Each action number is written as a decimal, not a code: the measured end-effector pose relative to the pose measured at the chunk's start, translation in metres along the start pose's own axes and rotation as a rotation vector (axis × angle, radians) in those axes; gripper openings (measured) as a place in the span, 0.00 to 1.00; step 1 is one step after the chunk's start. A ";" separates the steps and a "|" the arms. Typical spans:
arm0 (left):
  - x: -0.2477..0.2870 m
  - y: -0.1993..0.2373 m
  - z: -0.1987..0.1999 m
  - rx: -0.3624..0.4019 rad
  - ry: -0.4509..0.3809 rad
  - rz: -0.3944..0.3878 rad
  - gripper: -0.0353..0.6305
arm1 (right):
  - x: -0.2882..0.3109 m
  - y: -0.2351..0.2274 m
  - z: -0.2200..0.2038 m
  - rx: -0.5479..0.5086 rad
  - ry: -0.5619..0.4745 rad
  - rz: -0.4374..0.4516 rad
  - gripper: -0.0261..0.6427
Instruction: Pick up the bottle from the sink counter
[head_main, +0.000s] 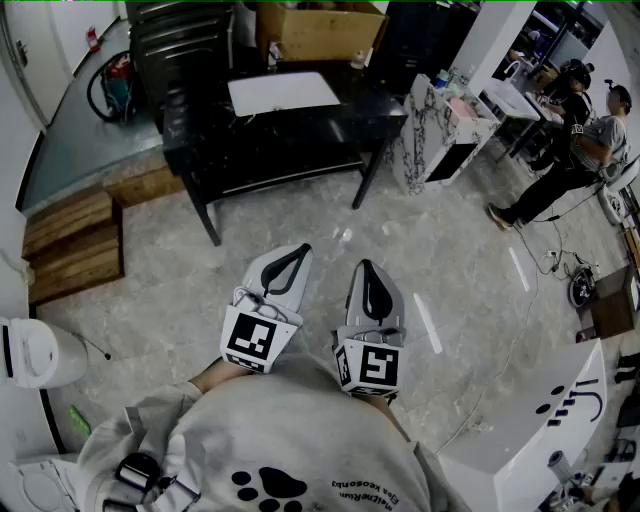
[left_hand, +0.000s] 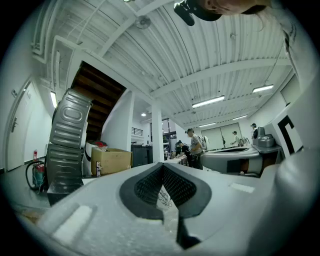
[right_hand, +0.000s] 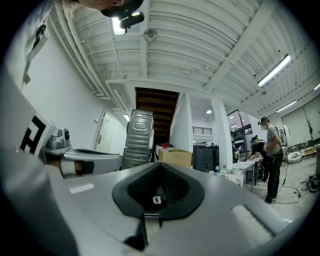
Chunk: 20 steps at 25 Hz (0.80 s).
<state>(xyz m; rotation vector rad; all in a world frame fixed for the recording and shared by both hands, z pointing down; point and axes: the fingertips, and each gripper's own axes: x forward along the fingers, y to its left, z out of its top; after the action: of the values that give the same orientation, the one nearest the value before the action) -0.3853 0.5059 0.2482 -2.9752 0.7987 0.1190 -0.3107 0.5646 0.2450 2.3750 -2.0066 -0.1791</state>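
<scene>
In the head view a marble-patterned sink counter (head_main: 425, 135) stands far off at the upper right, with a small bottle (head_main: 441, 79) and other small items on top. My left gripper (head_main: 298, 251) and right gripper (head_main: 363, 266) are held side by side close to my chest, pointing level over the stone floor, well short of the counter. In the left gripper view the left gripper (left_hand: 162, 165) has its dark pads meeting at the tip with nothing between them. The right gripper (right_hand: 160, 168) is likewise shut and empty in its own view.
A black table (head_main: 200, 130) carrying a white board (head_main: 283, 92) stands ahead, with a cardboard box (head_main: 320, 30) behind it. Wooden steps (head_main: 70, 245) lie at the left. Two people (head_main: 575, 130) stand at the far right. A white unit (head_main: 540, 430) sits at the lower right.
</scene>
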 end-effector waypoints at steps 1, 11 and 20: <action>0.000 0.000 0.000 0.004 -0.005 0.002 0.06 | 0.000 0.000 0.000 -0.002 -0.003 0.003 0.04; 0.002 -0.018 0.003 0.006 -0.002 0.012 0.05 | -0.008 -0.013 -0.001 0.021 -0.017 0.024 0.04; 0.013 -0.029 -0.013 0.001 0.029 0.016 0.06 | -0.010 -0.032 -0.017 0.072 -0.004 0.012 0.04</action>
<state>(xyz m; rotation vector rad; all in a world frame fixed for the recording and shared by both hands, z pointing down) -0.3594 0.5234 0.2607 -2.9764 0.8258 0.0762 -0.2794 0.5792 0.2593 2.4056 -2.0628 -0.1129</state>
